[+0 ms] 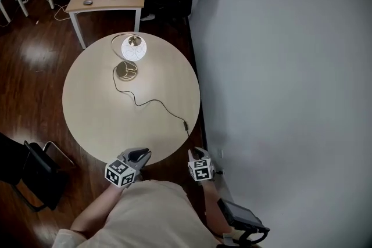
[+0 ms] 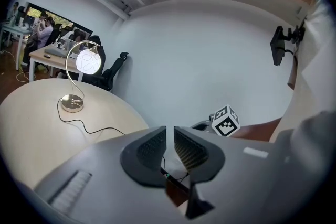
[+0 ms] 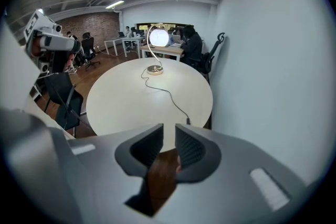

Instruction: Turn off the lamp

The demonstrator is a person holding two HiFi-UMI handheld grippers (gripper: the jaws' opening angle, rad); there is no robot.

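Round table [image 1: 87, 107] tucked right up against a white wall [image 1: 279, 67], office desks further back.

Head view: the lit lamp [image 1: 132, 50] stands on the far side. Both grippers sit at the near edge, so it's straight ahead across the top. Its cord [image 1: 154, 103] trails back toward the right gripper [image 1: 195, 153]. The left gripper [image 1: 139, 154] looks more in line with the lamp, I'd say.

Left gripper view: jaws a crack apart, nothing in them, lamp [image 2: 84, 68] off to the upper left.

Right gripper view: same deal, 2 jaws slightly parted and empty, lamp [image 3: 156, 42] dead ahead, wall crowding the right.
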